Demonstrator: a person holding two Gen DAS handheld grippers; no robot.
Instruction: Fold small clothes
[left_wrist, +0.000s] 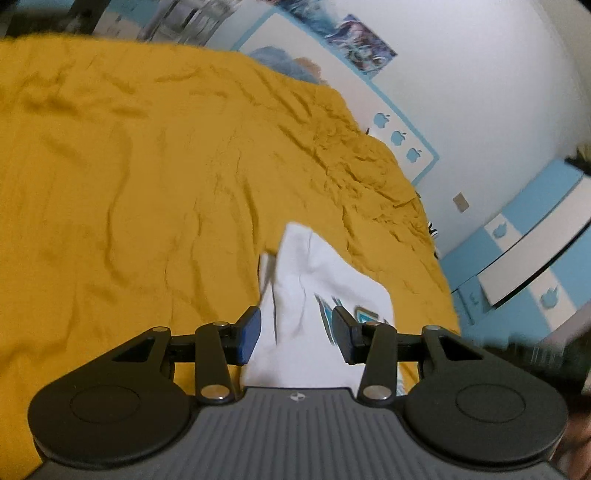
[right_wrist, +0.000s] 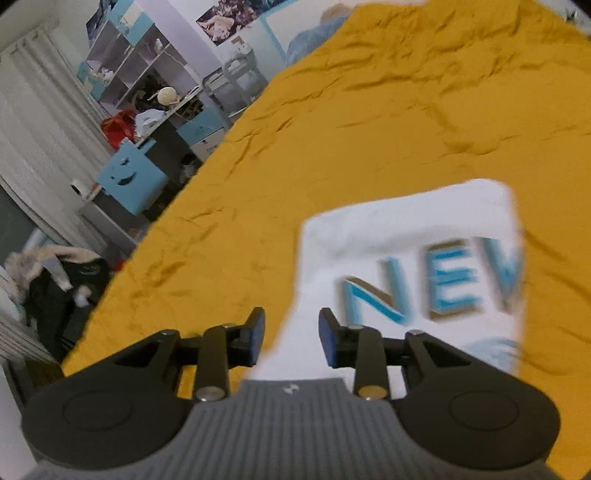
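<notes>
A small white garment (left_wrist: 314, 280) with blue print lies on the mustard-yellow bedspread (left_wrist: 129, 177). In the left wrist view it shows as a folded white shape running up between the fingers. My left gripper (left_wrist: 295, 332) is open just above it, holding nothing. In the right wrist view the garment (right_wrist: 406, 236) is a white rectangle with blue letters "NEW", blurred by motion. My right gripper (right_wrist: 291, 332) is open over its lower left edge, holding nothing.
The yellow bedspread (right_wrist: 332, 129) is wrinkled and fills most of both views. A blue and white headboard and wall (left_wrist: 399, 136) border the bed on the right. Shelves, a desk and a blue chair (right_wrist: 129, 177) stand beside the bed. Dark clothes (right_wrist: 55, 280) lie on the floor.
</notes>
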